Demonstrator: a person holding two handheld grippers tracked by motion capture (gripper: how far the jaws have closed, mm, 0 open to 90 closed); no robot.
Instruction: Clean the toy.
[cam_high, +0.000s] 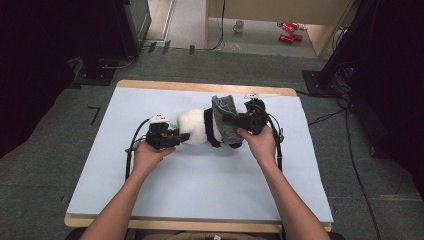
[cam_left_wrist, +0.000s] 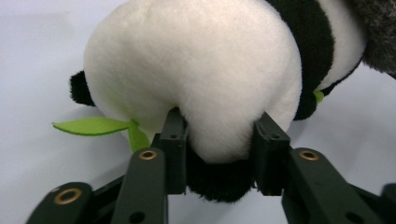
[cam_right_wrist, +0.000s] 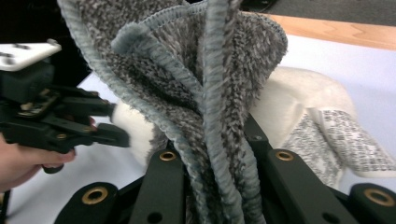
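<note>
- The panda plush (cam_high: 196, 126) lies on its side near the middle of the pale blue table sheet (cam_high: 200, 185), a rounded soft toy of white pile banded with black.
- In the left gripper view the plush (cam_left_wrist: 196, 70) shows a smooth, short white nap, a small black ear or paw at its left edge and a flat bright green felt leaf (cam_left_wrist: 93, 126) sticking out just beside the jaws.
- The left gripper (cam_high: 170, 136) has its two black jaws pressed into a bulge of the plush where white pile meets black; the fur puckers between the pads, so the grip is narrow but not fully closed.
- The grey cloth (cam_high: 226, 119) is a thick, speckled, looped knit with a corded blue-grey hem, folded into several upright layers.
- The right gripper (cam_high: 239, 121) is clamped hard on that bundle; in the right gripper view the folds (cam_right_wrist: 201, 93) rise straight out of the nearly closed jaws.
- The cloth drapes against the far end of the plush and hides that part of it from above.
- A white printed care label (cam_right_wrist: 336, 140) lies beside the toy's pale fur behind the cloth.
- A mug (cam_high: 239, 26) and red cans (cam_high: 289, 31) lie on the floor well beyond the table.
</note>
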